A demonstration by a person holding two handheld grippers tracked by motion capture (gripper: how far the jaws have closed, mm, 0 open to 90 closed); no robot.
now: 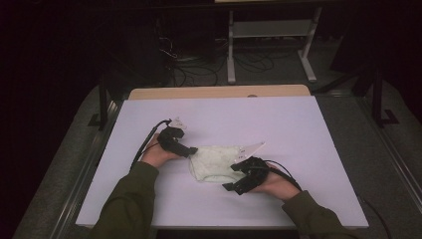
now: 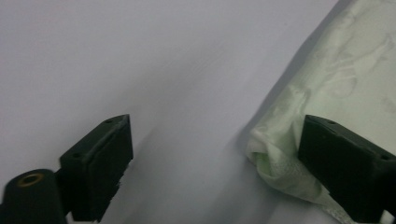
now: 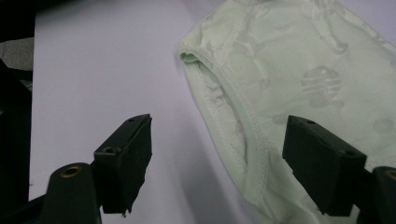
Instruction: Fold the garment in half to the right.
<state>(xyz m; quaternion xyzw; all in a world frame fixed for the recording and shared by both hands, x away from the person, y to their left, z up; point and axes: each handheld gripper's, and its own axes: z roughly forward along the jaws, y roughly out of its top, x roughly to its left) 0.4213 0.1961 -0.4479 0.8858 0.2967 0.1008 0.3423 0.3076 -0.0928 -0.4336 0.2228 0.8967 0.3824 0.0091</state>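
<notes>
Evidently both tongs stand wide apart, holding nothing. A pale green garment lies on the white table between them, its edges reaching each tool. The left gripper has one jaw over the garment's folded corner and the other over bare table. The right gripper straddles a stitched hem. Closing now could pinch only one layer, or let the thin cloth slide away, since little fabric sits between the jaws. The gripper views reveal seams and a faint woven pattern; the high view shows both hands flanking it.
</notes>
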